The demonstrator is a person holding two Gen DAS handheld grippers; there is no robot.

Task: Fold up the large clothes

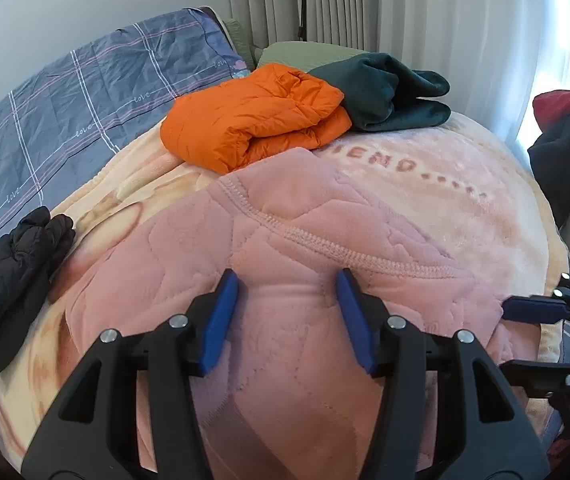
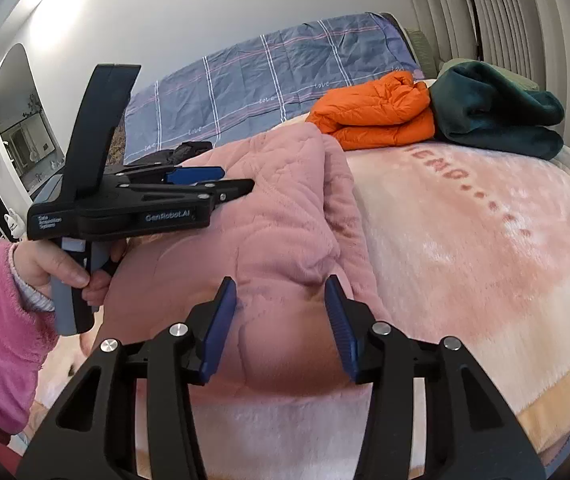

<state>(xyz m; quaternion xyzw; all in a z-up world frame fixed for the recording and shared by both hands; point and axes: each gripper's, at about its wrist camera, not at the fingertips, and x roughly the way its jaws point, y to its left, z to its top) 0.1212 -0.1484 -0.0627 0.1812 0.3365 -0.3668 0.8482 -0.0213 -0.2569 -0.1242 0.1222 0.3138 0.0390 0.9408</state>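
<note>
Bedroom scene: a peach blanket [image 1: 465, 216] covers the bed, with a folded orange jacket [image 1: 253, 120] and dark green garment [image 1: 397, 92] set near the pillows. Nearest the cameras lies the pink quilted garment [image 1: 305, 248], doubled over but apparently unfinished. Both the left gripper [image 1: 287, 312] and right gripper [image 2: 281, 320] hover over it, jaws apart, gripping nothing; a black garment [image 1: 13, 276] awaits folding.

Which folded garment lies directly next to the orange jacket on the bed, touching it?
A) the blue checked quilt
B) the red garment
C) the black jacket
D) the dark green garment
D: the dark green garment rests against the right side of the orange jacket, while the black jacket lies apart.
</note>
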